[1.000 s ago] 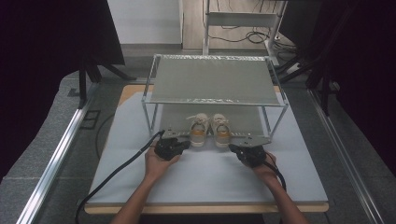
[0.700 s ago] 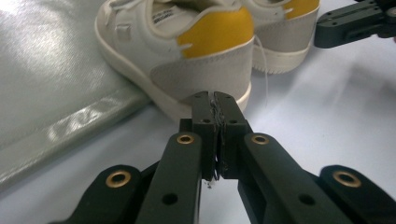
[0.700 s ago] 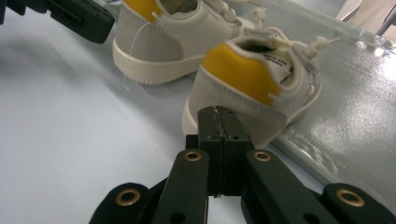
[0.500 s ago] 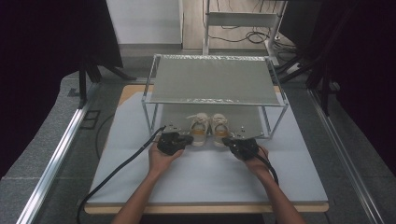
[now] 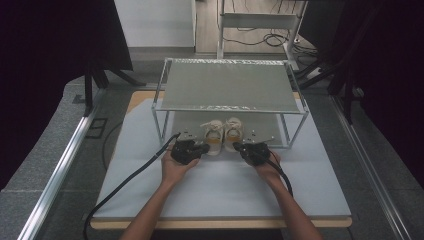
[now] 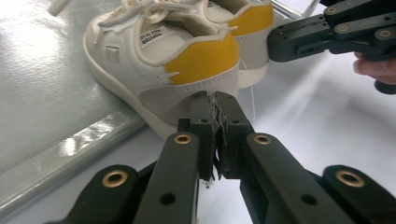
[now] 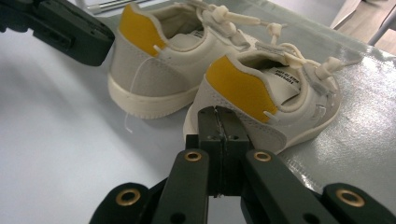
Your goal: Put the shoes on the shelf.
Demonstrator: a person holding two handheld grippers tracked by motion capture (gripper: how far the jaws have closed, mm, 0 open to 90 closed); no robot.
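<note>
Claws both pinched empty: left claw and right claw at shoe heels; I'd open wide before gripping.

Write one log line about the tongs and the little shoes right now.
left tongs: shut, at left white-and-yellow shoe heel | right tongs: shut, at right white-and-yellow shoe heel

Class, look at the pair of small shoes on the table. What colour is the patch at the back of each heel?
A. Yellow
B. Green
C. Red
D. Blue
A: in both gripper views the cream left shoe and right shoe each carry a yellow heel patch, just beyond the tips of the shut left tool and right tool.
</note>
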